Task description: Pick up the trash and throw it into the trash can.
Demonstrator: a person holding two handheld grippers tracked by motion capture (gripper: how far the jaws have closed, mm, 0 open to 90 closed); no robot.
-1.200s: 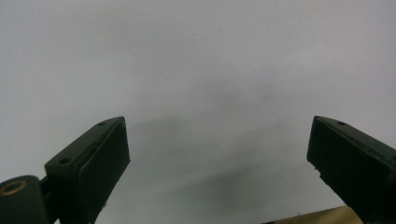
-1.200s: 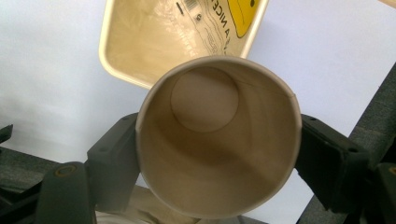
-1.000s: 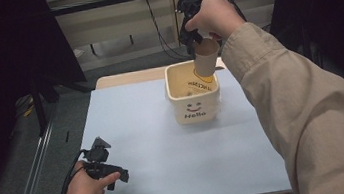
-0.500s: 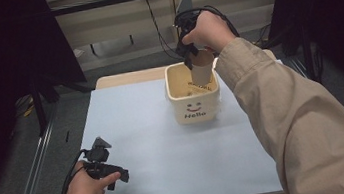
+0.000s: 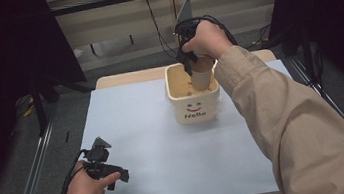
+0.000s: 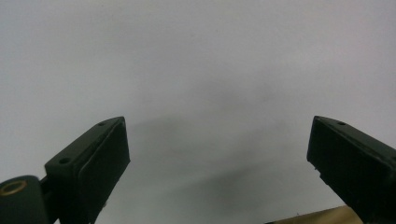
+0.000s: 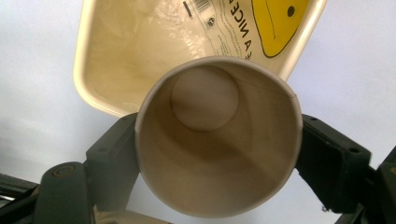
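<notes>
Right gripper (image 5: 191, 69) above the bin (image 5: 195, 105), near the far edge of the table (image 5: 156, 144), right of centre. Jaws closed on a paper cup (image 5: 201, 79), one pad pressed against each side of its wall just below the rim; jaws nearly as close as the cup's width allows. In the right gripper view, cup (image 7: 217, 135) seen mouth-on between the two black jaws, round base visible deep inside, nothing in it. Cup upright, lower part already below the bin's rim, upper part and rim clear of it; touching the bin's floor or not: cannot tell. Bin cream-coloured, square with rounded corners, smiling face and the word "Hello" on the near wall; in the right gripper view, bin (image 7: 116, 51) behind the cup, with a printed wrapper (image 7: 224, 28) lying inside.

Left gripper (image 5: 102, 164) low over the near left corner of the table, well apart from the bin. In the left gripper view, fingers (image 6: 93, 168) spread wide, nothing between them, bare pale surface beneath. Contact with the surface: cannot tell.

Right hand (image 5: 208, 39) wrapped around the gripper's body, sleeve running down toward the near right corner. Left hand (image 5: 83, 184) at the near edge.
</notes>
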